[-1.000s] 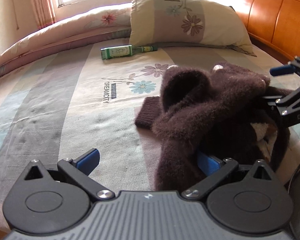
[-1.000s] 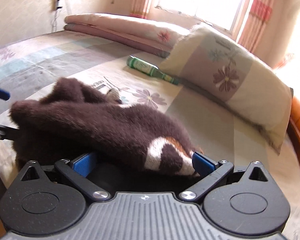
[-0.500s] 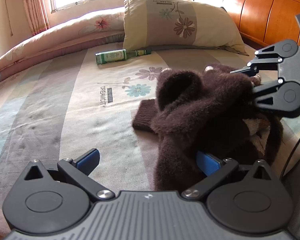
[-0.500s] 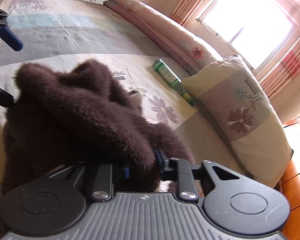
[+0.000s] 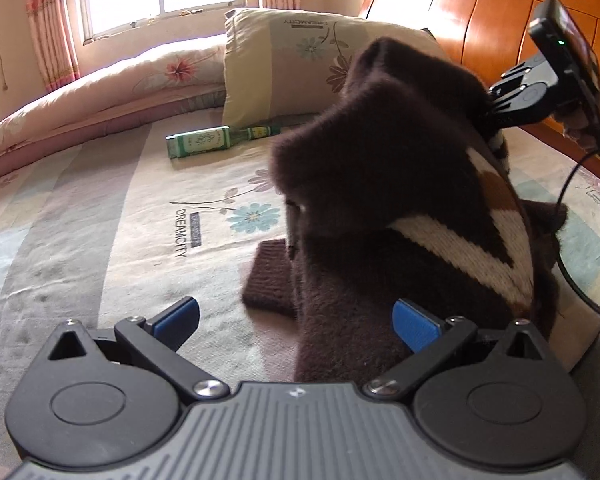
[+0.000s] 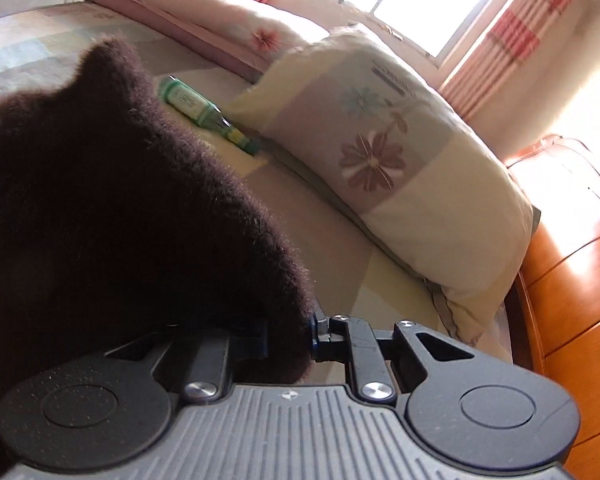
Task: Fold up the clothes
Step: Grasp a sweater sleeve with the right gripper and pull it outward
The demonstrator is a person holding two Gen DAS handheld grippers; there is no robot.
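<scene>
A fuzzy dark brown sweater point(image 5: 380, 168) with a cream and tan stripe rises off the bed sheet point(image 5: 100, 240). Its top is lifted toward the right, and a cuff point(image 5: 268, 276) still lies on the sheet. In the left wrist view my right gripper point(image 5: 496, 108) pinches the raised edge. In the right wrist view the right gripper point(image 6: 288, 336) has its jaws closing tight on the sweater point(image 6: 100, 220) with a fold of the knit between the pads. My left gripper point(image 5: 296, 320) is open low over the sweater's near end, its blue pads wide apart.
A green bottle point(image 5: 204, 142) lies on the sheet near a flowered pillow point(image 5: 284, 68). A folded quilt point(image 5: 100, 84) runs along the window side, and a wooden headboard point(image 5: 480, 32) stands behind. A black cable point(image 5: 568, 264) hangs at the right.
The right gripper went from wide open around the sweater to shut on it. It then pulled the cloth up and toward the headboard, and the crumpled heap stretched upward. The left gripper stayed open.
</scene>
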